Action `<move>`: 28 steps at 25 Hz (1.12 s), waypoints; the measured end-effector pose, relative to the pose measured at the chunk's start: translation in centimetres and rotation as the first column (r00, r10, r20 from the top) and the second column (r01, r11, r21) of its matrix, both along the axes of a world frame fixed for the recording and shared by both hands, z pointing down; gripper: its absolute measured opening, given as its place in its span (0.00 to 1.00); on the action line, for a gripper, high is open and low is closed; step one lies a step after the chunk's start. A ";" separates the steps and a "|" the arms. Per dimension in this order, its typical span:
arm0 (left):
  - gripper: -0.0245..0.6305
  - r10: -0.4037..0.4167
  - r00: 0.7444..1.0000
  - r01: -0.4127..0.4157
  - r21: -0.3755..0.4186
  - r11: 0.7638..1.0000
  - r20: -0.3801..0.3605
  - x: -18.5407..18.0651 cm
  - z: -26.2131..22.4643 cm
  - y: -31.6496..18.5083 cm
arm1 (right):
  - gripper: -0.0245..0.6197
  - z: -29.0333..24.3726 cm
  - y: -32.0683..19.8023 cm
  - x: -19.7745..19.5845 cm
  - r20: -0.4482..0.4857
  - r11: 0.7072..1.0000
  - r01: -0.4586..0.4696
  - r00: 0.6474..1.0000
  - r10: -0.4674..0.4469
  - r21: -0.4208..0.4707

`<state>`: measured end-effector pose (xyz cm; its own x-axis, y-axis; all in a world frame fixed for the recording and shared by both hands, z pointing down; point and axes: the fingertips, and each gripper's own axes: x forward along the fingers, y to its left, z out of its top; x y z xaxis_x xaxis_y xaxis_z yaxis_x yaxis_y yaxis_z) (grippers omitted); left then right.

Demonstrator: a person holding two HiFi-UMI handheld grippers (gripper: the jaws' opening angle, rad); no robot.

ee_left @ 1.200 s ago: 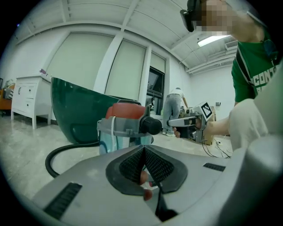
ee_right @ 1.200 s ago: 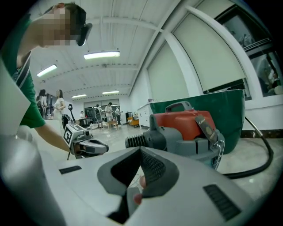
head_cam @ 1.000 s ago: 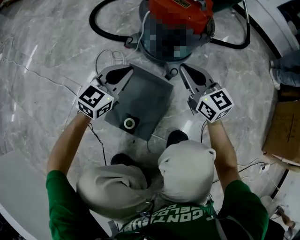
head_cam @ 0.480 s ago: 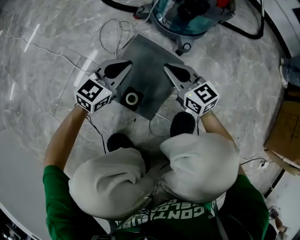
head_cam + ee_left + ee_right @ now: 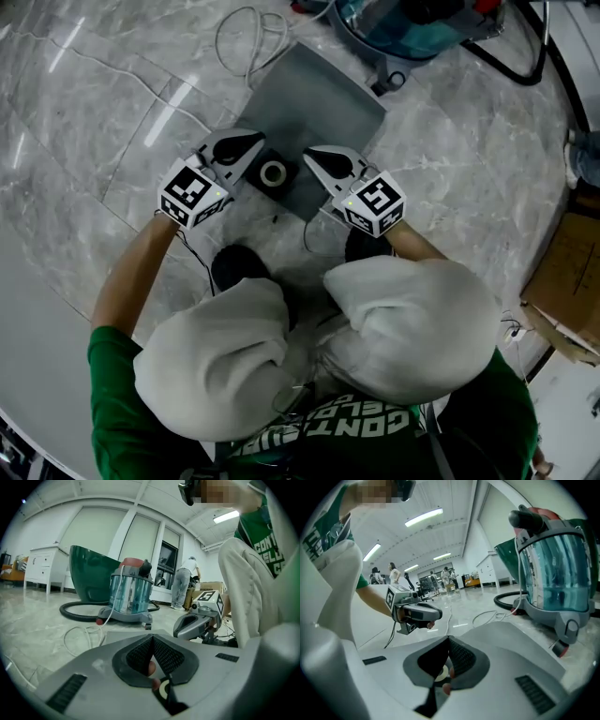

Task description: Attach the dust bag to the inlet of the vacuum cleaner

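The grey dust bag (image 5: 314, 108) lies flat on the marble floor, its black collar with a white ring (image 5: 273, 173) at the near end. My left gripper (image 5: 251, 148) is shut and empty just left of the collar. My right gripper (image 5: 311, 153) is shut and empty just right of it. Their tips point toward each other across the ring. The vacuum cleaner (image 5: 417, 23) with its teal clear drum (image 5: 131, 597) (image 5: 555, 578) stands beyond the bag's far end. In the left gripper view, the ring (image 5: 164, 690) shows below the closed jaws.
A black hose (image 5: 525, 66) curls round the vacuum and a white cable (image 5: 248, 33) loops on the floor beside the bag. A cardboard box (image 5: 567, 272) sits at the right. The person's shoes (image 5: 239, 267) are just behind the bag. A green tub (image 5: 89, 573) stands further back.
Both grippers have come down and inward, from the bag's sides to either side of the collar. The person has crouched lower; bag and vacuum have not moved on the floor.
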<state>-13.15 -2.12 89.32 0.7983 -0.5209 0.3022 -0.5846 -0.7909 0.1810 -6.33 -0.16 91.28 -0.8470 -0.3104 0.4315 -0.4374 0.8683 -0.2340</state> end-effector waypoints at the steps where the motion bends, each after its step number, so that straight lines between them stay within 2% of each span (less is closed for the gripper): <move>1: 0.03 0.007 1.000 -0.007 -0.008 1.000 0.012 -0.1 0.7 0.7 | 0.05 0.5 0.7 -0.5 -0.006 1.000 0.016 1.000 -0.016 -0.006; 7: 0.03 0.029 0.996 -0.023 -0.080 0.997 0.079 -1.0 4.8 4.1 | 0.05 3.3 4.7 -2.9 -0.051 0.992 0.129 0.990 -0.130 -0.010; 10: 0.03 0.028 0.997 -0.022 -0.076 0.997 0.069 -0.9 5.5 5.1 | 0.05 4.8 6.9 -3.6 -0.088 0.979 0.200 0.975 -0.202 -0.031; 16: 0.03 0.030 0.995 -0.021 -0.089 0.996 0.099 -1.2 7.4 6.5 | 0.07 8.6 9.8 -3.8 -0.238 0.946 0.322 0.917 -0.319 -0.027; 19: 0.03 0.033 0.994 -0.022 -0.096 0.995 0.107 -0.8 8.1 6.8 | 0.17 10.0 10.7 -3.4 -0.305 0.924 0.382 0.880 -0.364 -0.001; 25: 0.03 0.067 0.989 -0.054 -0.100 0.994 0.129 0.1 8.7 6.9 | 0.18 11.8 11.3 -3.6 -0.470 0.886 0.438 0.821 -0.324 0.154; 28: 0.03 0.068 0.988 -0.055 -0.099 0.994 0.137 0.1 8.9 7.0 | 0.18 12.0 11.2 -3.7 -0.509 0.867 0.445 0.812 -0.286 0.224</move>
